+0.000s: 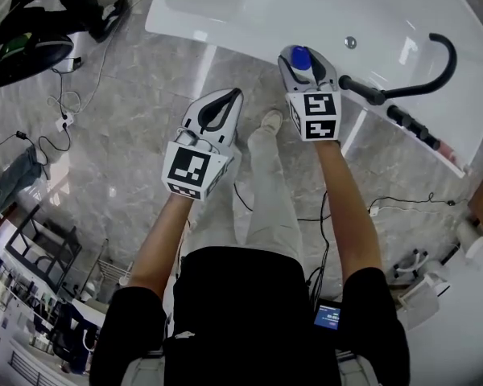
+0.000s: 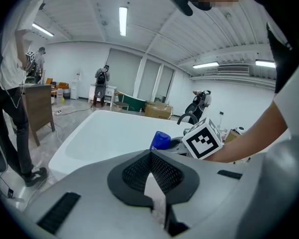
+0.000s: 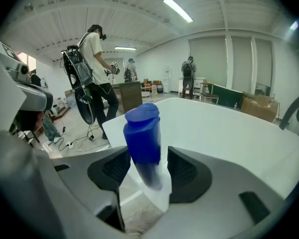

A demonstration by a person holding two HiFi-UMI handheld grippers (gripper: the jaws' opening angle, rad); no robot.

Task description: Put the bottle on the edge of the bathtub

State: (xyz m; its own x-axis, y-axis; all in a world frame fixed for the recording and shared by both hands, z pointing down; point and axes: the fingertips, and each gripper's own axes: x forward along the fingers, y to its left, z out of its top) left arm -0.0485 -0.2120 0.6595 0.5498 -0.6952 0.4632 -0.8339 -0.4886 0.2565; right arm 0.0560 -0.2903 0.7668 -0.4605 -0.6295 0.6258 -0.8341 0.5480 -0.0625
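Bottle: the blue bottle (image 3: 143, 133) stands cap up, leaning slightly, with its foot apparently on the near edge of the bathtub (image 1: 225, 45).
Right gripper: the right gripper (image 1: 304, 64) has its jaws spread on either side of the bottle, and the pads look clear of it, so it is let go.
Relation: the bottle's long axis is upright, and it sits dead ahead in the gap. My guess is that backing straight out along the jaws would clear it.
Left gripper: the left gripper (image 1: 233, 96) has its jaws together and empty. It is short of the bathtub's edge and farther from the bottle.
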